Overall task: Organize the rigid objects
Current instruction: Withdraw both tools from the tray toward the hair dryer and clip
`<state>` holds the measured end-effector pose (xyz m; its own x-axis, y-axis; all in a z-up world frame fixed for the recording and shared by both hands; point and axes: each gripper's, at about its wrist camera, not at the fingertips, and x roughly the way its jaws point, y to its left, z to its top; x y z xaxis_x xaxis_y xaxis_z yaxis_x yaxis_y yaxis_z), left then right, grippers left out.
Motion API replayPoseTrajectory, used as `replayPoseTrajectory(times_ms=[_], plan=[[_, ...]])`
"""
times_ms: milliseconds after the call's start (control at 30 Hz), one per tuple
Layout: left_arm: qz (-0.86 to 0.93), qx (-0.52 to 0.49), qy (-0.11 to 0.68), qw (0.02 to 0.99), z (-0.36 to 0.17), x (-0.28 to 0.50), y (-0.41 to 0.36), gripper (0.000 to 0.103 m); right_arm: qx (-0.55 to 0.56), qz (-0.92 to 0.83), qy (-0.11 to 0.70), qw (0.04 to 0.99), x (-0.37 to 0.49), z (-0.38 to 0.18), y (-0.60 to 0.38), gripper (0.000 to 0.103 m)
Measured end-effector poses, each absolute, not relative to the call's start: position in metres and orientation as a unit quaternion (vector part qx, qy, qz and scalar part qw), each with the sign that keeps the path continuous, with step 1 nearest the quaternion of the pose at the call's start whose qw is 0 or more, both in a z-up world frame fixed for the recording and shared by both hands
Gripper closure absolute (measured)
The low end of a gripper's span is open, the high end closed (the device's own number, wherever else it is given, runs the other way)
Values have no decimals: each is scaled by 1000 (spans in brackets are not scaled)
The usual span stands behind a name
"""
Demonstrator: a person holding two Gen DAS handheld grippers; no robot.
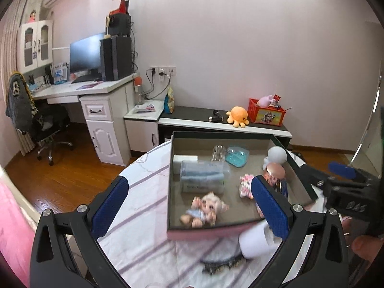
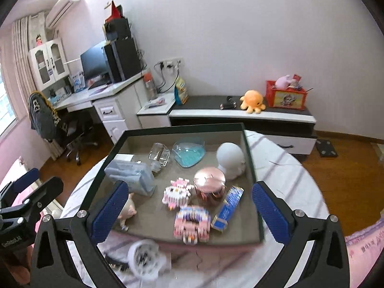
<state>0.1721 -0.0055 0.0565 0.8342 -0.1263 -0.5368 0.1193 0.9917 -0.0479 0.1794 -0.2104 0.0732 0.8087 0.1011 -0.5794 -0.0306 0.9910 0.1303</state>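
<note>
1. The box (image 2: 252, 168) sits on the surface (image 2: 283, 168) ahead of my right tool (image 2: 188, 212).
2. In it, the glass (image 2: 159, 154) and dish (image 2: 189, 153) lie along the far wall, the round figure (image 2: 230, 159) to their right.
3. The tin (image 2: 210, 187) is in front of that figure, the carton (image 2: 228, 207) just to its right.
4. The clock (image 2: 146, 259) lies outside, before the near wall.

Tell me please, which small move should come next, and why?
Probably lower the open right gripper toward the white cup, which lies on the table just outside the box. The other things already sit inside the box, and both grippers are empty.
</note>
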Motion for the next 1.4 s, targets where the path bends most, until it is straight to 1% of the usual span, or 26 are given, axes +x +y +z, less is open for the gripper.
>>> replayPoseTrajectory(times_ms=[200, 433, 567, 867, 1400], plan=[[-58, -3, 281, 958, 60, 126, -5, 0, 72, 30, 272, 959, 113, 89, -215, 0], [-60, -31, 290, 955, 63, 87, -2, 0, 85, 30, 269, 959, 66, 88, -221, 0], [-52, -27, 281, 958, 66, 70, -3, 0, 78, 23, 265, 961, 48, 85, -219, 0], [-37, -18, 271, 962, 69, 46, 0, 0, 71, 26, 261, 962, 29, 85, -214, 0], [-39, -22, 276, 960, 65, 39, 2, 0, 72, 34, 257, 963, 20, 84, -207, 0]])
